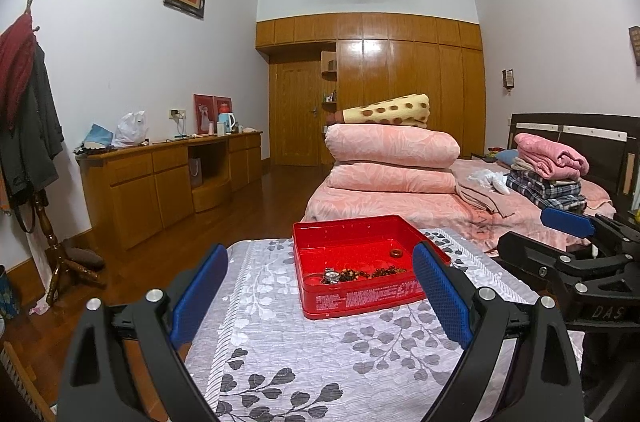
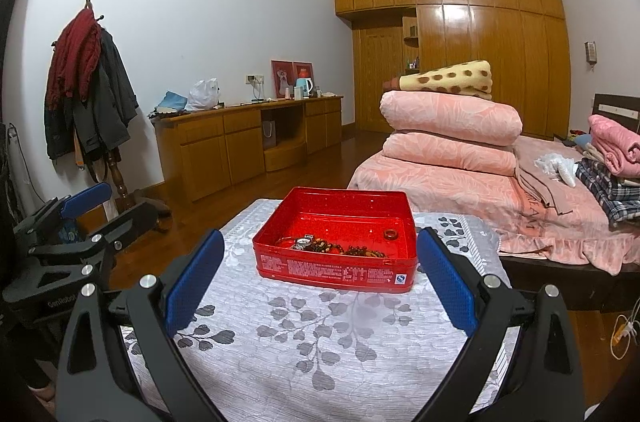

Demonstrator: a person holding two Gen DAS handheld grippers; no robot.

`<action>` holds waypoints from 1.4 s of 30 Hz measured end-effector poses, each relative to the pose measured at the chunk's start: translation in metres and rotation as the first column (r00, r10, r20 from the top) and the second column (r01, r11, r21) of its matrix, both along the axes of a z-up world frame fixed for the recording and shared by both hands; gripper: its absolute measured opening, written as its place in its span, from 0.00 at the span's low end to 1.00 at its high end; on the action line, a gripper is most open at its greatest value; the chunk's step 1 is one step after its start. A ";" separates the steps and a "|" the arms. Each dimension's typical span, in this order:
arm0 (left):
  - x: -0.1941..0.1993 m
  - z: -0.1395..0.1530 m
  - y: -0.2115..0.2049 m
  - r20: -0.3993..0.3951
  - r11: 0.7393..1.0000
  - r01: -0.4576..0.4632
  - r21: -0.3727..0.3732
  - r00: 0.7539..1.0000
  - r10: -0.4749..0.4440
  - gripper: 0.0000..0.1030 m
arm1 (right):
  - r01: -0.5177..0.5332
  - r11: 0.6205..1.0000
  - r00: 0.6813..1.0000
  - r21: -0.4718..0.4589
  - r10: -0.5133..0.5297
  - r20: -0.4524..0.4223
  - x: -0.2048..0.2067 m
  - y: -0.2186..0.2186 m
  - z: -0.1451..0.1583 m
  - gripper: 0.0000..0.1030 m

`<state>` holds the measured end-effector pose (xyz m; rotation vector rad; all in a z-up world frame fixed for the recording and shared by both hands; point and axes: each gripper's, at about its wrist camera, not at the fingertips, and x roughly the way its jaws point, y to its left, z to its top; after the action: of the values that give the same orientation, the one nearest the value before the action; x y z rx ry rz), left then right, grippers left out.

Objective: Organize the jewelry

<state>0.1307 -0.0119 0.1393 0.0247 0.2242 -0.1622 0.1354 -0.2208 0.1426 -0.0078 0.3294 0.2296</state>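
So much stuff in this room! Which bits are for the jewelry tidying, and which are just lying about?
For the job:
red tin
watch
bead strings
brown ring
left gripper, open
right gripper, open

Lying about:
folded quilts
coats on the rack
kettle
white plastic bag

We hold our left gripper (image 1: 320, 296) wide apart before the red tin (image 1: 362, 302); inside lie a watch (image 1: 331, 276), beads (image 1: 380, 272) and, at two o'clock, a ring (image 1: 396, 253).

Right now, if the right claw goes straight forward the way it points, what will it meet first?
Probably the near wall of the red tin, which stands on the leaf-patterned cloth straight ahead of the open right claw. Nothing shows between them, though depth is unclear.
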 end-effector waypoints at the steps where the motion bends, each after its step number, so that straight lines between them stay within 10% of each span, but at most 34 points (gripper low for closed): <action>1: 0.000 0.000 0.000 0.000 1.000 0.000 0.000 1.000 0.000 0.89 | 0.000 1.000 1.000 0.000 0.000 0.000 0.000 0.000 0.000 0.91; 42: 0.002 -0.002 -0.001 -0.017 1.000 0.004 0.000 1.000 -0.004 0.93 | -0.001 1.000 1.000 0.001 0.001 -0.001 0.000 0.000 0.001 0.91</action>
<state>0.1330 -0.0126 0.1377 0.0234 0.2415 -0.1664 0.1351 -0.2208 0.1436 -0.0072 0.3300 0.2306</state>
